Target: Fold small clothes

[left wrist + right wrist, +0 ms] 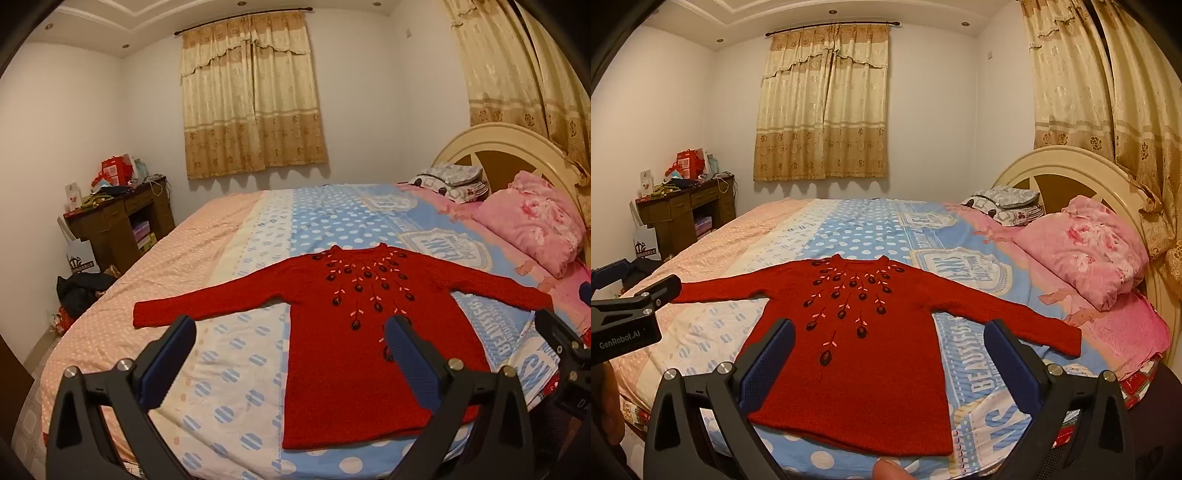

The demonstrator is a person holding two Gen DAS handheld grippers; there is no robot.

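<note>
step: approach | red knit sweater (343, 354) lay flat on bed (229, 236) | my left gripper (291, 328) and right gripper (890, 332) stood spread, empty | plan: pinch sleeve cuffs (thick knit), fold inward evenly

You see the bed (155, 295) filling mid-frame, a red sweater (332, 362) spread flat at its lower centre, pink pillow (532, 221) at right.

We see our right gripper (886, 343) spread wide above a red sweater (886, 354) lying flat, sleeves out, on the bed (849, 229), with our left gripper (631, 291) at the left edge.
</note>
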